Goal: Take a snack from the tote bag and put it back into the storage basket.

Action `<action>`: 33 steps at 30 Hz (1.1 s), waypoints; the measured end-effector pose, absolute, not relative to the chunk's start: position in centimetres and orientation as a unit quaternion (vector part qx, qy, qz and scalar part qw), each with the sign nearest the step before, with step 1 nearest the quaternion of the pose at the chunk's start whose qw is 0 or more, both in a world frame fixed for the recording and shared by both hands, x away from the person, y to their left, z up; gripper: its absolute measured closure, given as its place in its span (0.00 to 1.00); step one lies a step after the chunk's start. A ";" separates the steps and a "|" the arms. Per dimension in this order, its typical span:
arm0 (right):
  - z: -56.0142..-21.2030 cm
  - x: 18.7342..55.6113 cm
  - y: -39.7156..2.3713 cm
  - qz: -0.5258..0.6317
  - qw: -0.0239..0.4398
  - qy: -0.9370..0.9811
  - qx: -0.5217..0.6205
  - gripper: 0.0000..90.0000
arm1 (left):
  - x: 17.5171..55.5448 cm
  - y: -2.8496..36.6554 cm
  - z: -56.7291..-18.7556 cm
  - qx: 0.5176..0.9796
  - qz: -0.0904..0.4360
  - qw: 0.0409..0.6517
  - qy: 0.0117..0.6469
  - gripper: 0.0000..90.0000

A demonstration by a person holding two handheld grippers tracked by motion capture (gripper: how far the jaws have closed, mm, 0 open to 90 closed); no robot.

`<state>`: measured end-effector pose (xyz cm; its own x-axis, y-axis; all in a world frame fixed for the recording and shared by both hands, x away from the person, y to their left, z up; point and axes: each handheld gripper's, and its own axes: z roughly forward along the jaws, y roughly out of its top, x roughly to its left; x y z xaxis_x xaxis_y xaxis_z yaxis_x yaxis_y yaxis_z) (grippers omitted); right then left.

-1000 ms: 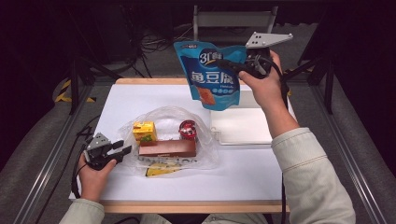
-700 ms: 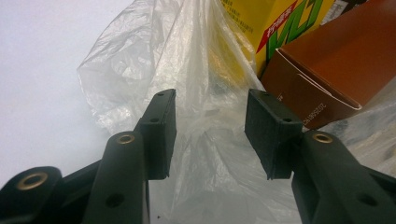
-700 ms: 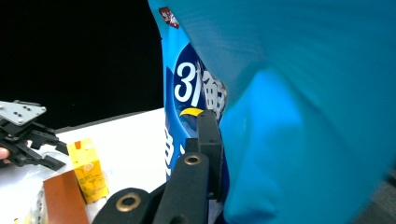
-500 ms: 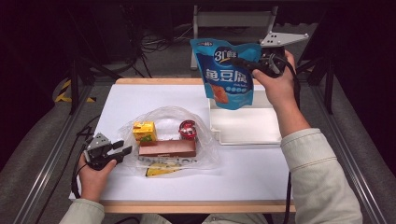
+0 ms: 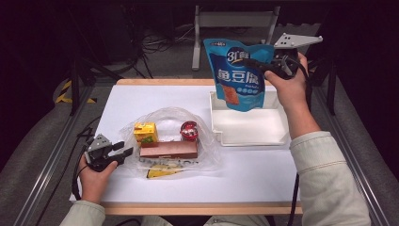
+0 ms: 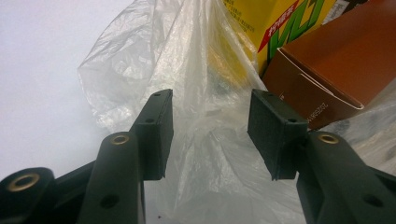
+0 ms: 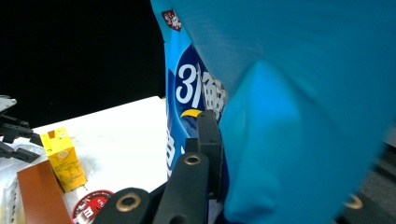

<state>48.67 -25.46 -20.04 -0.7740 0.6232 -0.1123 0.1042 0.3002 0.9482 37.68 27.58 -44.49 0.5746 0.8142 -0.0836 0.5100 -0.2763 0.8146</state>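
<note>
My right gripper point(image 5: 256, 65) is shut on a blue snack pouch point(image 5: 237, 75), which hangs upright over the back of a white tray point(image 5: 249, 127). In the right gripper view the pouch point(image 7: 289, 93) hides one jaw of that gripper point(image 7: 224, 158). A clear plastic bag point(image 5: 169, 117) lies at centre left, and my left gripper point(image 5: 123, 149) rests at its left edge. That gripper point(image 6: 210, 135) is open and its jaws have just been opening. The bag's film point(image 6: 187, 70) lies loose between the pads. Inside are a yellow carton point(image 5: 145, 133), a brown box point(image 5: 168, 149) and a red round pack point(image 5: 189, 131).
A yellow flat packet point(image 5: 160, 173) pokes out under the bag's near edge. The white table point(image 5: 141, 99) ends in a wooden front edge. Metal rails run along both sides, and cables lie on the floor behind.
My right hand has carried the blue pouch to the right, from over the table's middle to above the white tray. The left hand has stayed by the bag.
</note>
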 end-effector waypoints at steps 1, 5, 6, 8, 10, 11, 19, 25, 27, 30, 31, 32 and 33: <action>-20.1 48.7 -25.7 0.542 0.240 0.769 0.237 1.00 | 37.7 27.6 -44.5 0.778 0.179 0.426 0.425 0.57; -20.5 48.9 -26.6 0.544 0.243 0.764 0.247 1.00 | 37.7 27.6 -44.5 0.778 0.178 0.426 0.425 0.57; -20.6 49.0 -26.8 0.544 0.243 0.764 0.250 1.00 | 37.7 27.6 -44.5 0.778 0.179 0.426 0.425 0.57; -20.9 49.2 -27.2 0.543 0.243 0.763 0.255 1.00 | 37.7 27.6 -44.5 0.778 0.179 0.427 0.425 0.57; -21.0 49.3 -27.6 0.541 0.246 0.761 0.260 1.00 | 37.6 27.6 -44.5 0.778 0.178 0.427 0.425 0.57; -21.2 49.4 -27.8 0.540 0.247 0.761 0.262 1.00 | 37.6 27.6 -44.5 0.778 0.178 0.427 0.424 0.57; -22.2 49.8 -28.5 0.540 0.243 0.759 0.271 1.00 | 37.7 27.6 -44.5 0.778 0.178 0.427 0.425 0.57; -23.1 50.3 -28.6 0.536 0.238 0.761 0.278 1.00 | 37.7 27.7 -44.5 0.779 0.179 0.425 0.424 0.57; -23.5 50.4 -28.6 0.535 0.235 0.762 0.281 1.00 | 37.7 27.7 -44.5 0.779 0.179 0.426 0.425 0.57; -24.1 50.7 -28.6 0.536 0.231 0.761 0.284 1.00 | 37.7 27.7 -44.5 0.779 0.179 0.425 0.424 0.57; -24.3 50.7 -28.6 0.535 0.230 0.761 0.285 1.00 | 37.7 27.7 -44.5 0.779 0.179 0.425 0.424 0.57; -24.4 50.8 -28.6 0.535 0.229 0.762 0.286 1.00 | 37.7 27.7 -44.5 0.779 0.179 0.425 0.425 0.57; -24.6 50.9 -28.6 0.535 0.228 0.762 0.287 1.00 | 37.7 27.7 -44.5 0.779 0.179 0.425 0.425 0.57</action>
